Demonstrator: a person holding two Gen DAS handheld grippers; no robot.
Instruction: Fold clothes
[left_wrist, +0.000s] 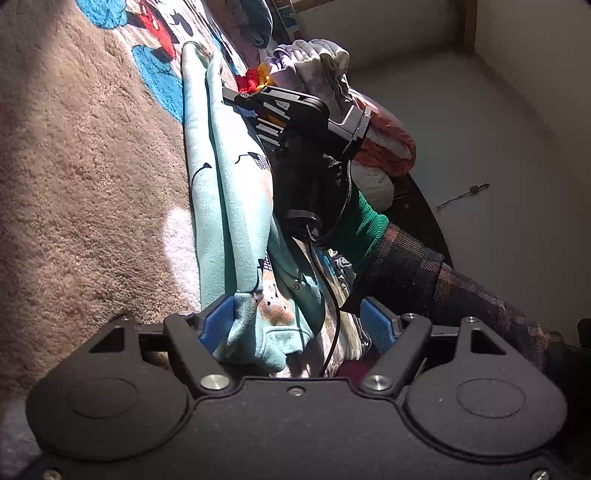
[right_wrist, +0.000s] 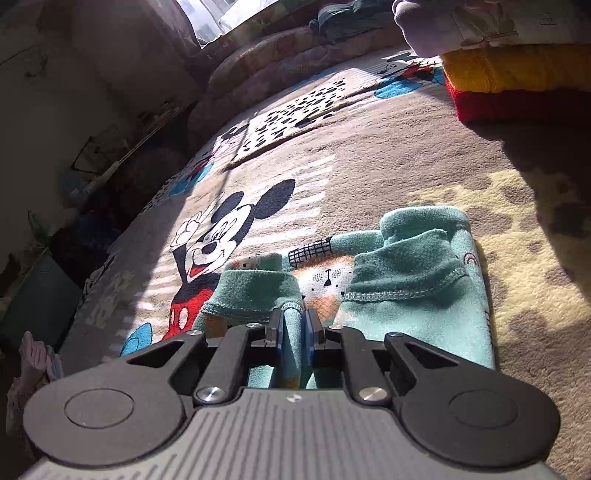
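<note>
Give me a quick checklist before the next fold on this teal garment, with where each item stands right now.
1. Right gripper shut on a fold of the teal garment: ok.
2. Left gripper gripping: not ok, jaws open around the garment's hem.
3. Garment lying in a long narrow strip on the carpet: ok.
4. Black cable clear of the fabric: not ok, it drapes across it.
5. Clothes pile clear of the garment's far end: cannot tell.
</note>
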